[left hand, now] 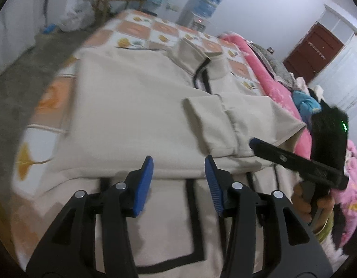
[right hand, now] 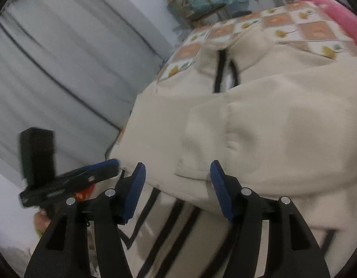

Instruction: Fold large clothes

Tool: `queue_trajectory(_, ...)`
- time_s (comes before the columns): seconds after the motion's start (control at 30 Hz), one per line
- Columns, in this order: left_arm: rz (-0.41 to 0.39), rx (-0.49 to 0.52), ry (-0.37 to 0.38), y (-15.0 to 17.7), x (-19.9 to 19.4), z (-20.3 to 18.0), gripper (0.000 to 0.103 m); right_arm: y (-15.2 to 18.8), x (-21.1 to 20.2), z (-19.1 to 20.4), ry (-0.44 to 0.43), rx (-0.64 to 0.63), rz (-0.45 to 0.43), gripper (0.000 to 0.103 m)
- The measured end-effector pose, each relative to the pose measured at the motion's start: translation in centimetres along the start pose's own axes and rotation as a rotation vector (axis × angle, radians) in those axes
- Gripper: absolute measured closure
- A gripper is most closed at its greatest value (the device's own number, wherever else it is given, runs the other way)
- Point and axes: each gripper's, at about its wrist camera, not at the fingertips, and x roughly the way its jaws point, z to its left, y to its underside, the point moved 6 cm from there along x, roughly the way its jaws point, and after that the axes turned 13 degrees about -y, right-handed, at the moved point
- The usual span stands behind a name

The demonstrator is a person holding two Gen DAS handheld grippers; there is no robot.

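Note:
A large cream jacket [left hand: 136, 106] with black trim lies on the bed, both sleeves folded in over its body. Its collar [left hand: 201, 62] points away. It fills the right wrist view too [right hand: 271, 127]. My left gripper [left hand: 178, 164] is open and empty just above the near hem. My right gripper [right hand: 177, 169] is open and empty over the folded sleeve cuff [right hand: 201, 143]. The right gripper also shows in the left wrist view [left hand: 253, 142], at the jacket's right edge. The left gripper shows in the right wrist view [right hand: 115, 163], at the left.
The bed has a checked orange and white sheet [left hand: 136, 30]. A pink blanket [left hand: 266, 74] and piled clothes [left hand: 306, 104] lie along its right side. A water dispenser [left hand: 201, 11] and a red door [left hand: 313, 51] stand beyond. Grey floor [left hand: 23, 69] lies left of the bed.

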Motion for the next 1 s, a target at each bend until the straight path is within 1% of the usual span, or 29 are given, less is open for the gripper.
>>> queue_trajectory(0.03, 0.025, -0.010, 0.026, -0.4, 0.8, -0.6, 0.056, 0.3, -1.0, -0.1, 0.014, -0.001, -0.016, 0.046)
queue_trajectory(0.1, 0.066, -0.033, 0.064, -1.0, 2.4, -1.7, 0.051, 1.4, -3.3, -0.6, 0.097, -0.017, -0.048, 0.046)
queue_trajectory(0.17, 0.099, -0.052, 0.086, -1.5, 3.9, -2.7, 0.051, 2.5, -4.8, -1.0, 0.177, -0.036, -0.065, 0.046)
queue_trajectory(0.23, 0.125, -0.061, 0.083, -2.1, 5.6, -3.6, 0.051, 3.8, -6.0, -1.4, 0.232, -0.052, -0.079, 0.046)
queue_trajectory(0.27, 0.134, -0.062, 0.069, -2.2, 6.4, -3.9, 0.051, 4.5, -6.5, -1.5, 0.242, -0.049, -0.091, 0.046)
queue_trajectory(0.3, 0.144, -0.059, 0.039, -2.4, 7.5, -4.3, 0.051, 5.2, -7.0, -1.7, 0.250, -0.043, -0.105, 0.046)
queue_trajectory(0.33, 0.135, -0.049, 0.020, -2.5, 8.0, -4.6, 0.052, 5.4, -7.3, -2.1, 0.258, -0.039, -0.114, 0.047)
queue_trajectory(0.37, 0.109, -0.032, -0.006, -2.9, 8.1, -4.9, 0.052, 5.9, -7.6, -2.1, 0.273, -0.041, -0.122, 0.047)
queue_trajectory(0.43, 0.090, 0.012, -0.062, -3.2, 8.4, -5.6, 0.053, 6.1, -7.7, -2.3, 0.302, -0.046, -0.133, 0.048)
queue_trajectory(0.47, 0.084, 0.021, -0.077, -3.3, 8.5, -5.7, 0.056, 6.4, -8.0, -2.3, 0.313, -0.050, -0.140, 0.049)
queue_trajectory(0.53, 0.060, 0.075, -0.138, -3.2, 8.7, -6.3, 0.064, 6.8, -8.5, -2.4, 0.317, -0.044, -0.154, 0.050)
queue_trajectory(0.57, 0.052, 0.096, -0.155, -3.2, 8.7, -6.5, 0.070, 7.0, -8.6, -2.6, 0.311, -0.031, -0.159, 0.050)
queue_trajectory(0.63, 0.037, 0.128, -0.170, -3.1, 8.7, -6.8, 0.084, 7.0, -8.5, -3.2, 0.311, -0.010, -0.161, 0.050)
queue_trajectory(0.67, 0.035, 0.140, -0.165, -3.0, 8.7, -7.0, 0.092, 6.6, -8.3, -3.9, 0.309, -0.002, -0.159, 0.051)
queue_trajectory(0.77, -0.004, 0.188, -0.198, -3.0, 8.0, -7.3, 0.097, 6.7, -8.2, -4.5, 0.308, 0.020, -0.151, 0.052)
queue_trajectory(0.8, -0.029, 0.211, -0.202, -3.0, 7.5, -7.5, 0.098, 6.8, -8.3, -4.6, 0.308, 0.025, -0.151, 0.052)
queue_trajectory(0.93, -0.093, 0.258, -0.205, -3.3, 5.4, -8.1, 0.100, 7.0, -8.8, -4.8, 0.324, 0.033, -0.160, 0.052)
queue_trajectory(1.0, -0.124, 0.257, -0.198, -3.6, 3.9, -8.1, 0.101, 7.1, -9.1, -4.8, 0.338, 0.034, -0.165, 0.052)
